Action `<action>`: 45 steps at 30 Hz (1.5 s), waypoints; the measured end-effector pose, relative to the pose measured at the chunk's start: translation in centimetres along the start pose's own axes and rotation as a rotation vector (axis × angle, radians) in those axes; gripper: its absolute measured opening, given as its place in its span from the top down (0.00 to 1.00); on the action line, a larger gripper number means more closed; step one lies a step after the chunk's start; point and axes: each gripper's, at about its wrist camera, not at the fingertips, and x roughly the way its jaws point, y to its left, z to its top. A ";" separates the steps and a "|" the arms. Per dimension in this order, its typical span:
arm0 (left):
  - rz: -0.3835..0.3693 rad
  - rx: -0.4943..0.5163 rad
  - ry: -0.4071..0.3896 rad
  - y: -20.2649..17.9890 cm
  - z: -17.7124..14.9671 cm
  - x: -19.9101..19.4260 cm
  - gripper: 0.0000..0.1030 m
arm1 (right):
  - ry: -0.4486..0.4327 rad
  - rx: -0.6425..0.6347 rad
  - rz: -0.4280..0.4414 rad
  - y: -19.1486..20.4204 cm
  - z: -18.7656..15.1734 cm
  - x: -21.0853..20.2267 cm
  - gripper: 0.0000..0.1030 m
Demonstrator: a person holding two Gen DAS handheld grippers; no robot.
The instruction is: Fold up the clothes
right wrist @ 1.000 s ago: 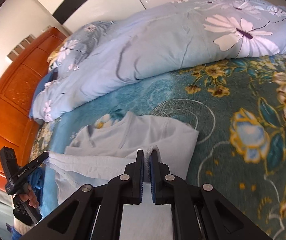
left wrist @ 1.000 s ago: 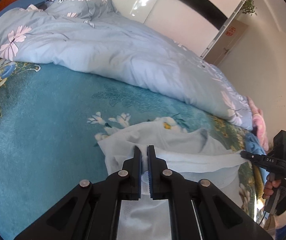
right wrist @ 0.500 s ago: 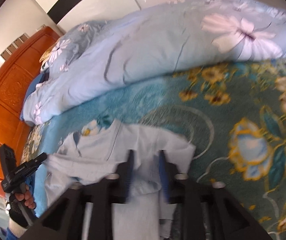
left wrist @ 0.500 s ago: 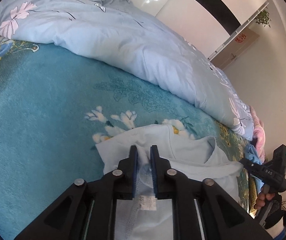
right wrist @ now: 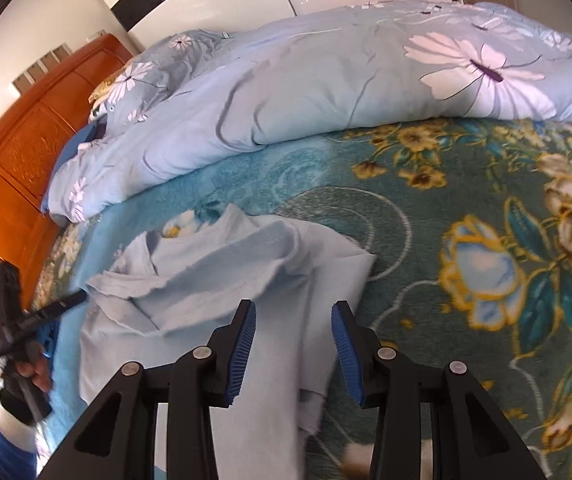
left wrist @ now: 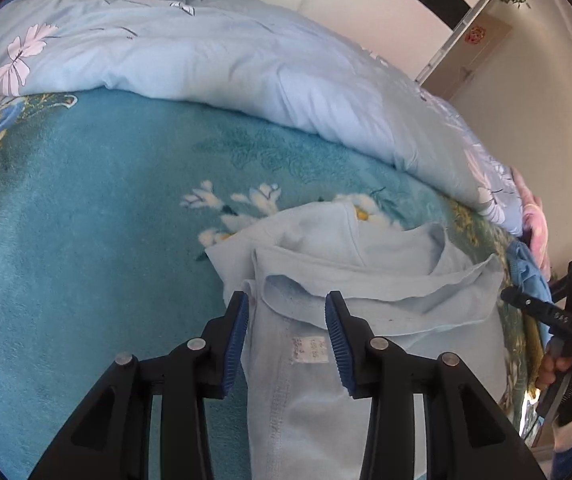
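Left wrist: shirt (left wrist: 366, 280) lies on floral blanket (left wrist: 86, 240).

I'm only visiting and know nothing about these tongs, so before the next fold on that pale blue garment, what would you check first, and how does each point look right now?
1. Left tongs released: ok, the jaws stand apart over the pale blue garment, with no cloth pinched.
2. Right tongs released: ok, wide open above the cloth.
3. Folded-over layer lying flat: not ok, its edge is rumpled and raised.
4. Garment fully on the teal blanket: cannot tell, the near part is hidden under the tongs.
5. Room for folding: ok, the quilt lies apart from the garment.
6. Label side: ok, the tag faces up.
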 end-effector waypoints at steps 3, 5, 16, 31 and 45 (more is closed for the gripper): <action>0.012 -0.013 -0.005 0.2 0.0 0.5 0.60 | 0.003 0.006 0.015 0.4 0.3 0.6 0.58; 0.021 -0.001 -0.020 0.0 0.0 0.4 0.60 | 0.006 0.008 0.020 0.6 0.5 1.0 0.58; 0.000 0.052 -0.038 -0.7 0.2 0.0 0.92 | 0.021 0.028 -0.002 0.5 1.6 2.5 0.89; 0.061 -0.075 -0.087 1.6 4.5 2.7 0.98 | 0.004 0.050 -0.036 -0.3 4.0 4.5 0.93; 0.080 0.095 -0.037 -0.2 1.9 1.6 0.68 | -0.015 -0.013 -0.022 -0.2 2.5 1.8 0.57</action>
